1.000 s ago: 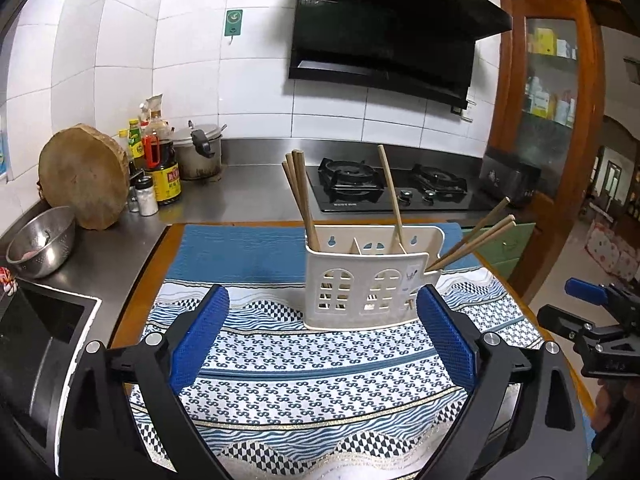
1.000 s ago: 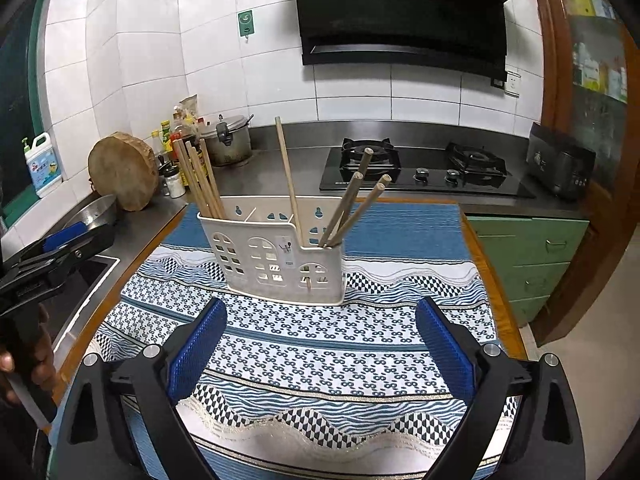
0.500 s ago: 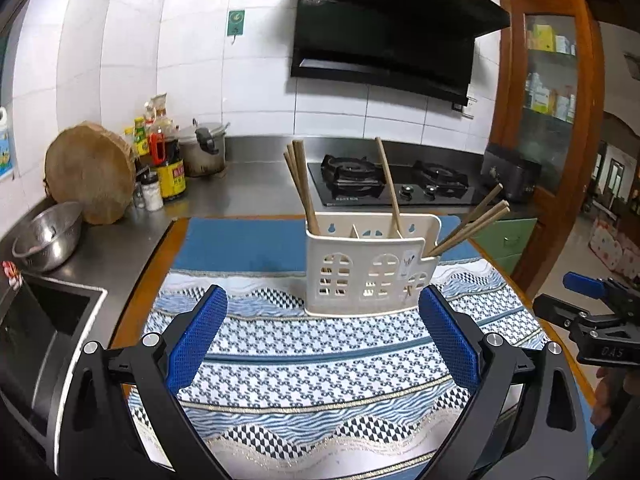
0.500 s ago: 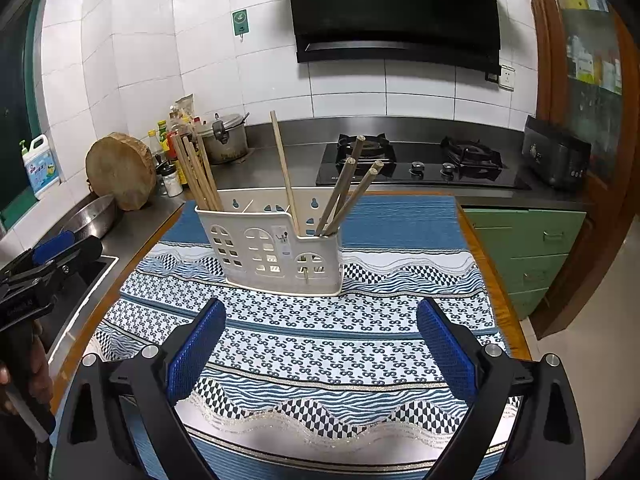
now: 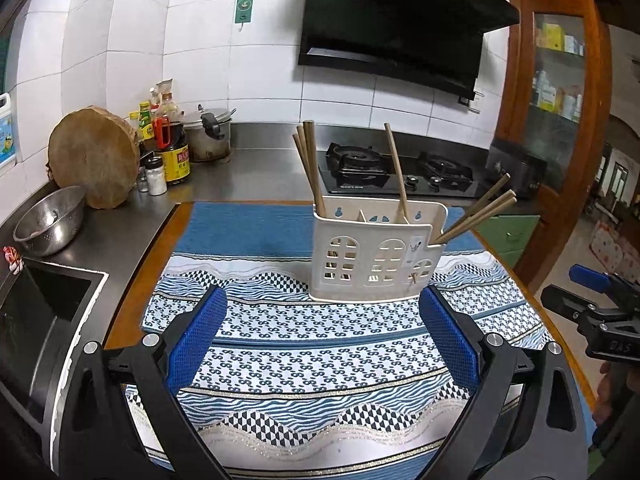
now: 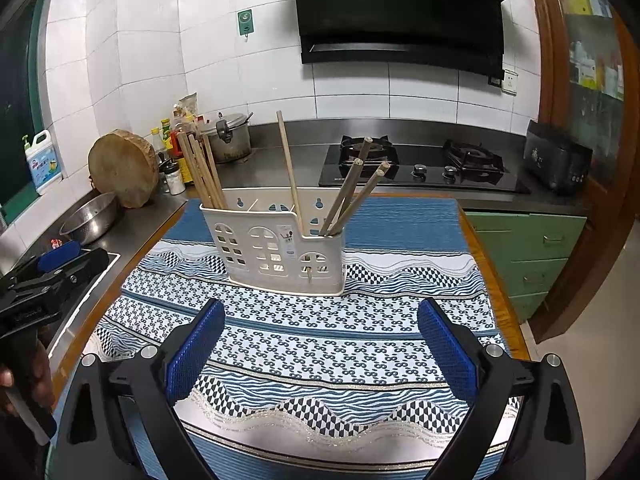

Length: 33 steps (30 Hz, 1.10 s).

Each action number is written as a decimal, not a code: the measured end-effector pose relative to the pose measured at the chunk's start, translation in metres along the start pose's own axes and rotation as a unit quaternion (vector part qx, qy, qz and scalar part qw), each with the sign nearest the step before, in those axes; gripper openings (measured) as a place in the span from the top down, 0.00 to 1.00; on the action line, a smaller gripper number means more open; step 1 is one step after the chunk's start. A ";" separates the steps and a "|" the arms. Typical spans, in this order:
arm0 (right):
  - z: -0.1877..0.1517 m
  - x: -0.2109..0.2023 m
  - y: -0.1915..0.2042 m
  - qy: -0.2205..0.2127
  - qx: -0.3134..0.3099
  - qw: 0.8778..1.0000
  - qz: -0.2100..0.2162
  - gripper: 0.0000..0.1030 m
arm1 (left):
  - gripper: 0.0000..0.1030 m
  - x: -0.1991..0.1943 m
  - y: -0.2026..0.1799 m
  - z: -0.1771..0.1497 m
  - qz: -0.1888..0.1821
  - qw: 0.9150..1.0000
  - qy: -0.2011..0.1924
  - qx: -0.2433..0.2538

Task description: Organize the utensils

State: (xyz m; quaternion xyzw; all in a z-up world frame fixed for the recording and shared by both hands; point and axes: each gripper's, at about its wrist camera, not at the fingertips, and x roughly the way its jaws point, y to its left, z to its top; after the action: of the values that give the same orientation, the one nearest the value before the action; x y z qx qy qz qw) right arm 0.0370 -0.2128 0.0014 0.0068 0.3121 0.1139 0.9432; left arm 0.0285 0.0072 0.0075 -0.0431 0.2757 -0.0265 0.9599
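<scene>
Chopsticks all sit in the white utensil holder point(image 5: 374, 258) — it stands upright on the blue patterned cloth point(image 5: 304, 344), toward the far half of the table. Your left gripper point(image 5: 322, 344) hangs over the near part of the cloth with its blue pads point(image 5: 196, 340) spread wide, nothing between them, short of the holder and not touching it. Your right gripper point(image 6: 320, 344) is the same: pads point(image 6: 446, 350) wide apart, empty, over the cloth and clear of the holder point(image 6: 276, 248).

Holder has three sections. From the right wrist view, a bundle of chopsticks point(image 6: 200, 172) leans in the left section, a single chopstick point(image 6: 290, 170) stands tilted in the middle one, and three chopsticks point(image 6: 354, 196) lean out to the right from the low right section. In the left wrist view the same groups show: bundle point(image 5: 310, 164), single point(image 5: 396, 174), right group point(image 5: 478, 210).

Each gripper shows at the edge of the other's view — right one point(image 5: 596, 312) at the far right edge, left one point(image 6: 44, 280) at the left beside the sink.

Behind the table: steel counter with a round wooden chopping block point(image 5: 94, 156), metal bowl point(image 5: 50, 220), sauce bottles point(image 5: 168, 144), a pot point(image 5: 208, 134), and a gas hob point(image 5: 400, 170).
</scene>
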 end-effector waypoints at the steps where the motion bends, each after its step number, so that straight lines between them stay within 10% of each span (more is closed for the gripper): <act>1: 0.000 0.000 0.000 0.000 0.000 1.000 0.000 0.09 | 0.07 0.000 0.000 0.000 0.000 1.000 0.000 0.000; 33: -0.007 -0.005 0.004 0.003 -0.003 1.000 0.002 0.08 | 0.07 -0.006 0.007 -0.013 -0.002 1.000 0.019 -0.012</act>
State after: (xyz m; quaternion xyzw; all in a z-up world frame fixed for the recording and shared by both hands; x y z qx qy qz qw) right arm 0.0284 -0.2107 -0.0013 0.0044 0.3150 0.1166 0.9419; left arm 0.0172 0.0136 -0.0009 -0.0543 0.2938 -0.0256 0.9540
